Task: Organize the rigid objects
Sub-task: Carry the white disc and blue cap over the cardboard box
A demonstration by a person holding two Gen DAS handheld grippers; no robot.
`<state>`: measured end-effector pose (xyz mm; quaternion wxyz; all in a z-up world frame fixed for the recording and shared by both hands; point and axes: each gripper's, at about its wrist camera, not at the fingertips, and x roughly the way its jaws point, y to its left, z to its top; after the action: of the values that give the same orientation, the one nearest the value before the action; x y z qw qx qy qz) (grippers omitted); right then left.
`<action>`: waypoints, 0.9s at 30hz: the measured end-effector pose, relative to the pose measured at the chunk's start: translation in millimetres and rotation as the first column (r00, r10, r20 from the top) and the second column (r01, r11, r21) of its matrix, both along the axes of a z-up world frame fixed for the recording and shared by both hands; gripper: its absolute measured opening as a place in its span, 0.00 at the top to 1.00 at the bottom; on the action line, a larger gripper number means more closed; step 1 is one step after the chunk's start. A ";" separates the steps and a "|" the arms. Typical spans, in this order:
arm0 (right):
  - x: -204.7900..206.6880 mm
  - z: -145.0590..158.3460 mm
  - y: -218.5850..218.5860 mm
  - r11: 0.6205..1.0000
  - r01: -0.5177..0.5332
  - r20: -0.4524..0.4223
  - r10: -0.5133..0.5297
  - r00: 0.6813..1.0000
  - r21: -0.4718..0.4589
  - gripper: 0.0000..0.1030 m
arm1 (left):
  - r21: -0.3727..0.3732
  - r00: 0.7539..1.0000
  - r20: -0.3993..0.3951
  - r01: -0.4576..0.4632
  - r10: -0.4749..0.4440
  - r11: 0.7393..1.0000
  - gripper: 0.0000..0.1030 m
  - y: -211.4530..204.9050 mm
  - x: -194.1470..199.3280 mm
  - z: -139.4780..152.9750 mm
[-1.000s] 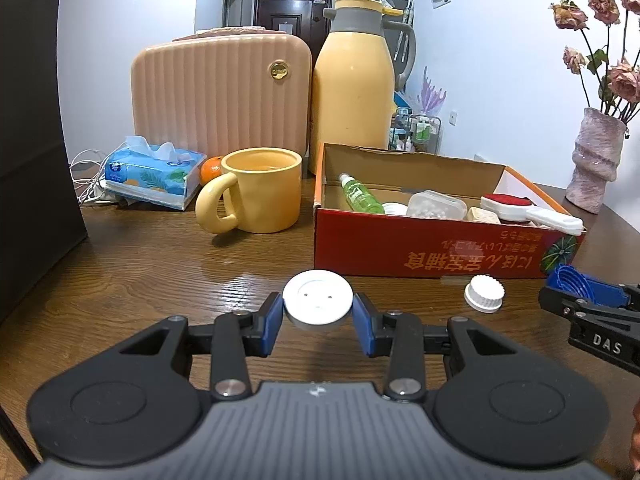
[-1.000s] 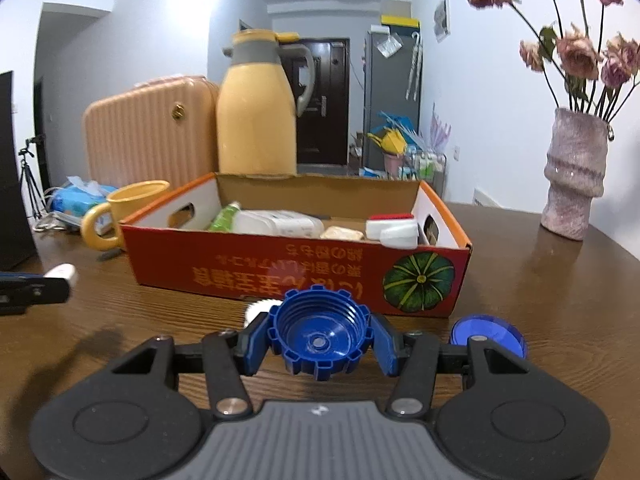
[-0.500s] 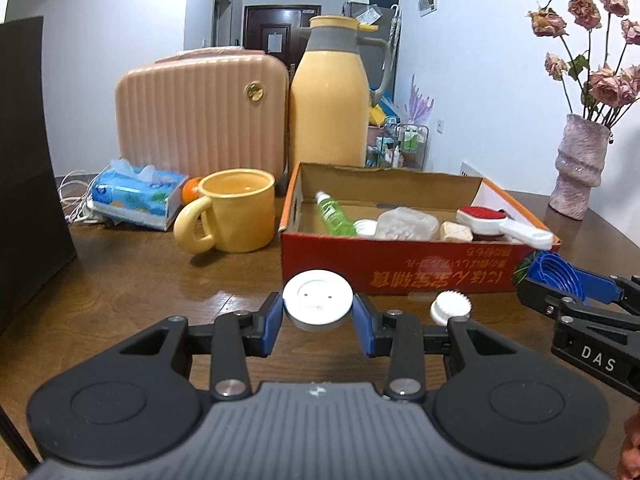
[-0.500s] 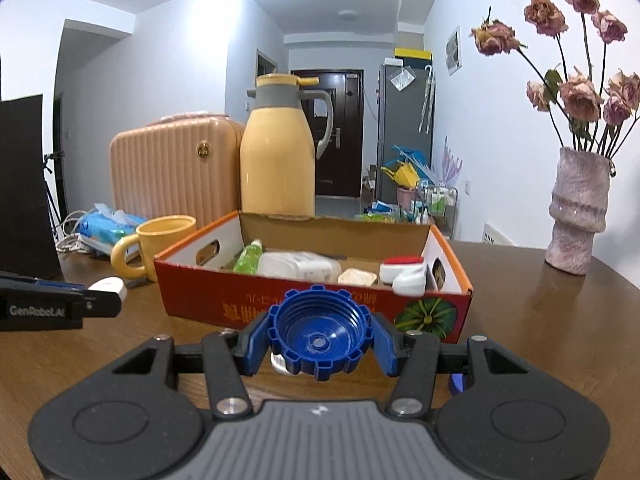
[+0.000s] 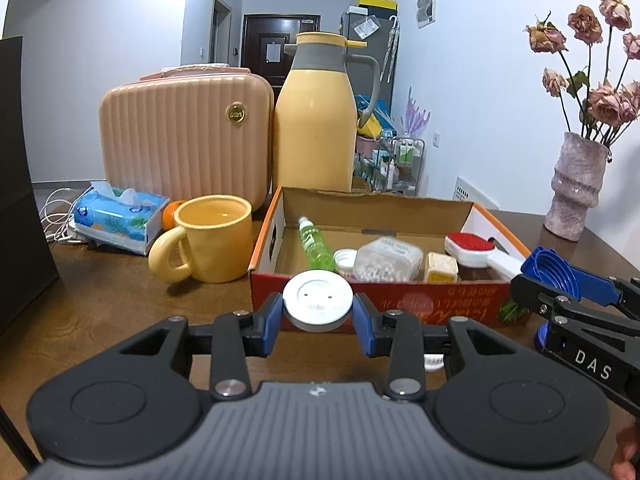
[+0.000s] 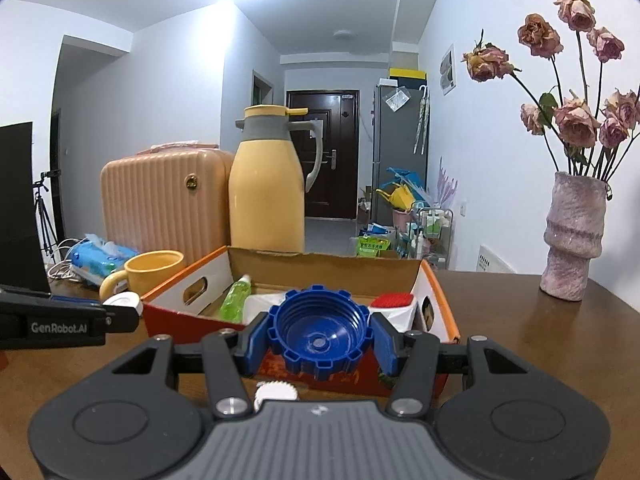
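Above the wooden table, both grippers have risen w/ their loads in the past second: left gripper pinching a white lid, right gripper clamping a blue cap. Both now sit level w/ the near wall of the cardboard box, so drop-off inside looks next. A white ribbed cap remains on the table.

— Where am I working?

— In a home, I'd say. My claws are over a wooden dining table carrying a yellow mug, a tissue pack and a vase of dried roses. Beyond its far edge, a hallway leads to a dark front door beside a fridge.
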<state>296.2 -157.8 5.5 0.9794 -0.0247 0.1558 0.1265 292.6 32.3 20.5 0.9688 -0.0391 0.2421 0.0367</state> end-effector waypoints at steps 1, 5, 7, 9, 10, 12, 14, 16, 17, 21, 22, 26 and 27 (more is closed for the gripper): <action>2.3 1.2 -1.0 1.000 0.003 0.004 -0.003 1.000 -0.002 0.49 | -0.001 1.000 0.003 -0.001 0.001 1.000 0.63 0.0 2.7 1.3; 10.7 4.3 -3.6 1.000 0.012 0.015 -0.012 1.000 -0.001 0.49 | -0.008 1.000 0.013 -0.008 0.008 1.000 0.63 -1.1 13.7 4.7; 16.3 5.6 -5.0 1.000 0.018 0.019 -0.018 1.000 0.002 0.49 | -0.016 1.000 0.014 -0.014 0.014 1.000 0.63 -0.8 19.7 4.9; 21.8 6.8 -5.8 1.000 0.022 0.023 -0.022 0.999 0.004 0.49 | -0.025 1.000 0.014 -0.019 0.019 0.999 0.63 0.1 26.8 5.0; 25.2 7.3 -6.3 1.000 0.025 0.026 -0.025 0.999 0.005 0.49 | -0.030 1.000 0.014 -0.020 0.021 0.999 0.63 0.3 30.3 5.2; 32.0 8.1 -7.0 0.999 0.032 0.030 -0.032 0.999 0.007 0.49 | -0.037 1.000 0.016 -0.022 0.023 0.999 0.63 0.4 36.5 5.7; 38.8 8.6 -7.4 0.999 0.038 0.031 -0.038 0.999 0.012 0.49 | -0.044 0.999 0.020 -0.024 0.025 0.999 0.63 -0.1 43.4 6.5; 46.3 9.1 -8.4 0.999 0.044 0.032 -0.044 0.999 0.017 0.49 | -0.052 0.999 0.024 -0.026 0.028 0.998 0.63 0.4 49.9 7.6; 50.3 9.3 -8.8 0.999 0.046 0.033 -0.047 0.998 0.020 0.49 | -0.057 0.999 0.026 -0.028 0.029 0.998 0.63 0.4 53.6 8.2; 64.8 9.7 -9.4 0.998 0.054 0.035 -0.056 0.998 0.032 0.49 | -0.069 0.999 0.032 -0.031 0.033 0.997 0.63 1.0 66.5 9.0; 68.3 10.0 -9.3 0.998 0.056 0.036 -0.057 0.998 0.034 0.49 | -0.071 0.999 0.032 -0.032 0.034 0.997 0.63 1.0 70.6 9.1; 82.6 11.4 -9.5 0.997 0.059 0.038 -0.061 0.997 0.050 0.49 | -0.075 0.999 0.035 -0.034 0.037 0.997 0.63 0.2 84.5 8.8; 85.1 11.4 -8.8 0.997 0.059 0.038 -0.061 0.997 0.052 0.49 | -0.077 0.999 0.034 -0.034 0.037 0.996 0.63 0.0 88.5 8.6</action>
<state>381.3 -166.7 16.9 0.9859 0.0025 0.1338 0.1005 381.2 32.4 29.0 0.9700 -0.0810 0.2252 0.0438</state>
